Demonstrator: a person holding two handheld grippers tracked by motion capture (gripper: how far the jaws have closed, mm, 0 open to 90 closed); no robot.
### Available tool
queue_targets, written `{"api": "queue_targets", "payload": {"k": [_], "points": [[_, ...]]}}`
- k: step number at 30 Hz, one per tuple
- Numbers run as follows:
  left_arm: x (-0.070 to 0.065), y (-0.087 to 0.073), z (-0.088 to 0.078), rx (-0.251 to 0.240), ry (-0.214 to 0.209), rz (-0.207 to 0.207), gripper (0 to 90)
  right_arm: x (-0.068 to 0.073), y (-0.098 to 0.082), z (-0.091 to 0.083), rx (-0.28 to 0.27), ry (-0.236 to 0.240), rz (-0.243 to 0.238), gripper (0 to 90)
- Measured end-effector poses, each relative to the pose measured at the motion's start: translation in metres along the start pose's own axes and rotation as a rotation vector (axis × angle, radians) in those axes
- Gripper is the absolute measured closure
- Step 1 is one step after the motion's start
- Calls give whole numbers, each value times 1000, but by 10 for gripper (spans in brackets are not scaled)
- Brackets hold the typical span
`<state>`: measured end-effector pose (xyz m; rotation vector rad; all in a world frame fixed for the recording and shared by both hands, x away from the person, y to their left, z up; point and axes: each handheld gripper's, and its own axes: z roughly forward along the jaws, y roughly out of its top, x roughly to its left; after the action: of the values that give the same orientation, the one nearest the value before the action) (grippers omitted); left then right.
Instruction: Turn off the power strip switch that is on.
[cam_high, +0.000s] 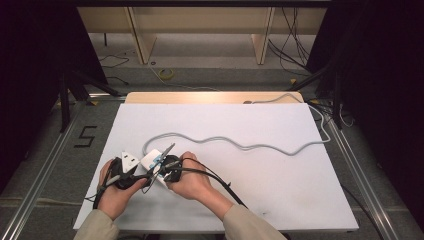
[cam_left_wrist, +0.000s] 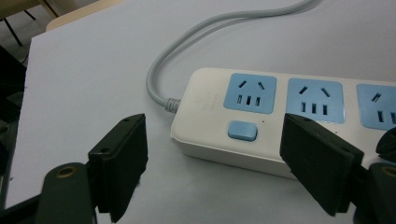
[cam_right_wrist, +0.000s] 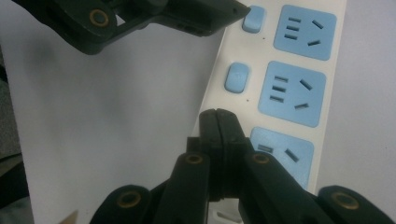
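A white power strip (cam_high: 151, 161) with blue sockets lies on the white board, and its grey cable (cam_high: 240, 145) snakes away to the right. In the left gripper view my left gripper (cam_left_wrist: 217, 165) stands open, its jaws wide apart just short of the strip's cable end (cam_left_wrist: 210, 107), by the first blue switch (cam_left_wrist: 243, 130). In the right gripper view my right gripper (cam_right_wrist: 217, 123) is shut with nothing between its jaws. Its tips rest over the strip's edge (cam_right_wrist: 219, 56) beside the third socket (cam_right_wrist: 280, 154). Both grippers, left (cam_high: 142, 175) and right (cam_high: 165, 167), meet at the strip.
The white board (cam_high: 250, 200) covers a wooden table whose far edge (cam_high: 200, 96) shows. Metal rails run along both sides. A "5" mark (cam_high: 86, 136) is on the floor at the left. Wooden legs and loose cables stand beyond the table.
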<state>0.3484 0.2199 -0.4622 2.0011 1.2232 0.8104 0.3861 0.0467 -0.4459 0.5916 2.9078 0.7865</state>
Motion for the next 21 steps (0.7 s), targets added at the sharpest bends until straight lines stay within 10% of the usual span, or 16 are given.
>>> {"api": "queue_targets", "payload": {"k": [21], "points": [[0, 1, 0, -3, 4, 0, 232, -2, 0, -1, 13, -38, 3, 900]]}}
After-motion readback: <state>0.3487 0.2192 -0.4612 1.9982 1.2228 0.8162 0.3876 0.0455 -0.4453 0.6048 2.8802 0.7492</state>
